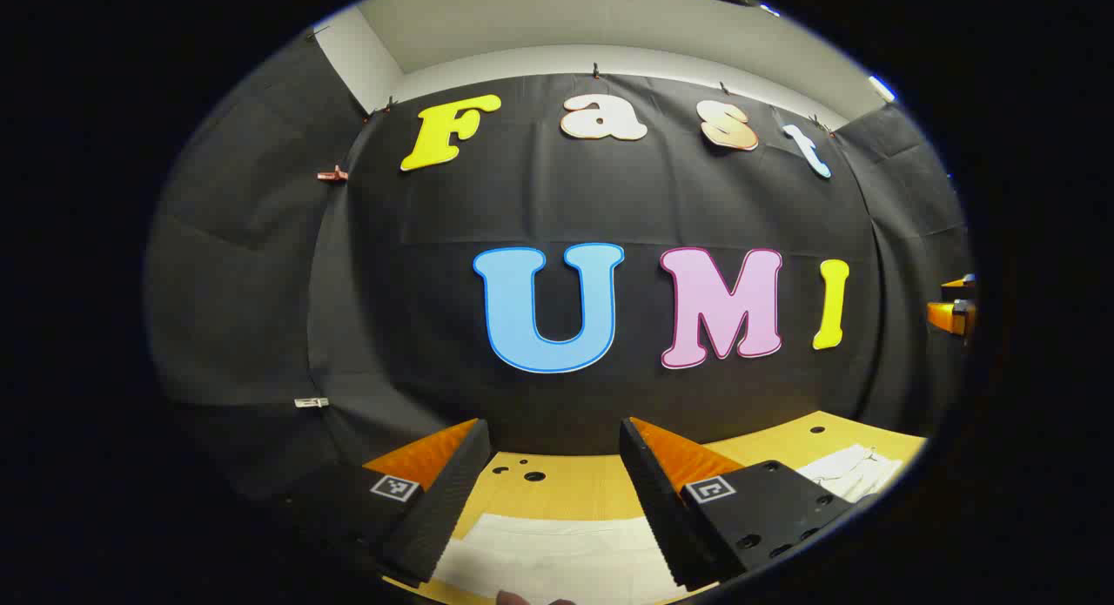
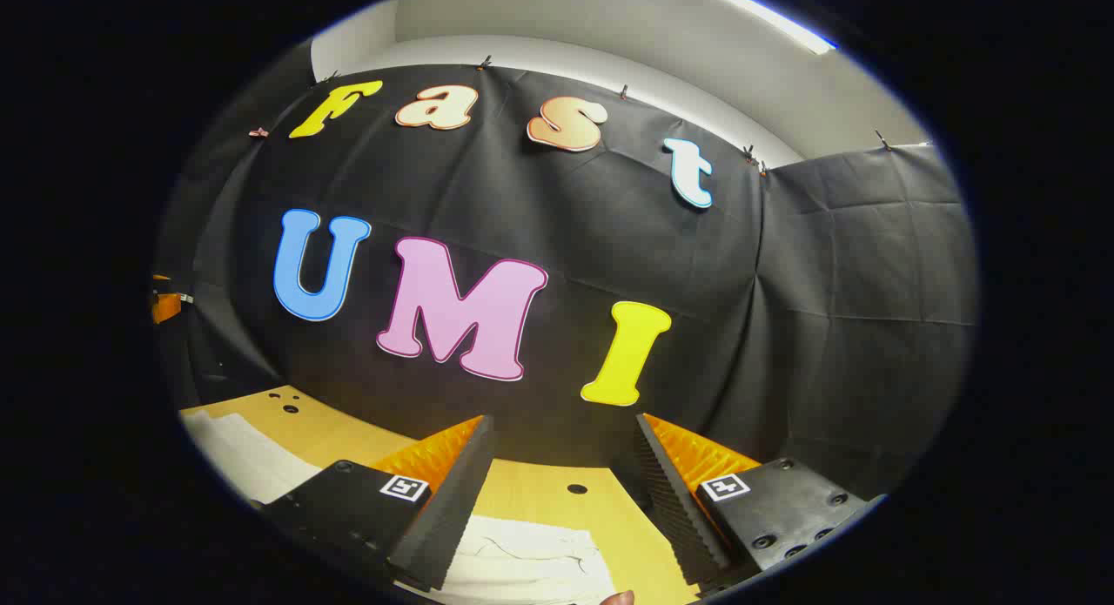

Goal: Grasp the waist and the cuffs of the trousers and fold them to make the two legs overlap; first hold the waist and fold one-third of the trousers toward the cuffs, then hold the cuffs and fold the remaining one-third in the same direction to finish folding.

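We hold the left gripper (image 1: 550, 492) and right gripper (image 2: 564, 492) wide open, gripping nothing, above the white trousers (image 1: 548, 557) spread along the near edge of the desk (image 1: 583, 487).

- A yellowish wooden worktop (image 1: 600, 487) is seen low in the left gripper view, running up to the black cloth wall; dark round holes (image 1: 533, 476) are drilled near its far edge, and one more (image 1: 816, 429) farther right
- White trousers (image 1: 557, 557) are laid flat on it; a smooth pale panel is shown in the left gripper view, and a wrinkled portion near the right rim
- In the right gripper view the same worktop (image 2: 557, 500) is seen with one hole (image 2: 576, 488); creased white cloth lies on it at the bottom, and more at the left edge
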The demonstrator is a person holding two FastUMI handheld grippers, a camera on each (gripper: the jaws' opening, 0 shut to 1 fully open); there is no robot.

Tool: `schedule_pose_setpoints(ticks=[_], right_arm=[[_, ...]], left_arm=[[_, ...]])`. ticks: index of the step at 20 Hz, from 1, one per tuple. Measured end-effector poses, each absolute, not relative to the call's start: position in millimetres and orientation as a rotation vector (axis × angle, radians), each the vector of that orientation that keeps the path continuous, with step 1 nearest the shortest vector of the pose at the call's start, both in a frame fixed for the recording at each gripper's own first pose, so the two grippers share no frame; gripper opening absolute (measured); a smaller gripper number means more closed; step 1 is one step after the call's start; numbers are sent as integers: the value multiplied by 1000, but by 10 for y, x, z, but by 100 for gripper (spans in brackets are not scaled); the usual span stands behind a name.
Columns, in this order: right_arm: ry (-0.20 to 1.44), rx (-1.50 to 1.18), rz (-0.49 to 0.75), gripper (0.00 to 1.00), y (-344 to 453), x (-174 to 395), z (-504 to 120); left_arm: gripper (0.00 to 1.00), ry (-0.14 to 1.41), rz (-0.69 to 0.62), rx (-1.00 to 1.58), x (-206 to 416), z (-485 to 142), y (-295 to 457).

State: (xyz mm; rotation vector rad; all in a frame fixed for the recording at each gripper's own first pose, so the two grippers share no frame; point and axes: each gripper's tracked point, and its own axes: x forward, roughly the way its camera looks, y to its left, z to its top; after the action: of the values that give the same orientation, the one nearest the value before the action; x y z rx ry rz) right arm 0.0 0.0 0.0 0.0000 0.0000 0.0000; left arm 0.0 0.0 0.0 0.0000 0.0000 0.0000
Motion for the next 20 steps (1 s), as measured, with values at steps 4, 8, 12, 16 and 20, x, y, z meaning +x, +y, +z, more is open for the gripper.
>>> schedule_pose_setpoints(ticks=[4,8,12,16,20], right_arm=[[0,-18,11,97,40,-9,10],[-1,-33,21,97,71,-32,16],[4,-34,23,97,94,-43,15],[0,-57,22,97,107,-56,23],[15,-130,26,98,72,-80,-80]], left_arm=[[95,3,5,10,-49,-30,27],[95,4,15,12,-82,-44,95],[95,3,27,7,-114,-61,155],[95,5,29,7,-141,-100,178],[95,29,4,105,-150,-246,258]])
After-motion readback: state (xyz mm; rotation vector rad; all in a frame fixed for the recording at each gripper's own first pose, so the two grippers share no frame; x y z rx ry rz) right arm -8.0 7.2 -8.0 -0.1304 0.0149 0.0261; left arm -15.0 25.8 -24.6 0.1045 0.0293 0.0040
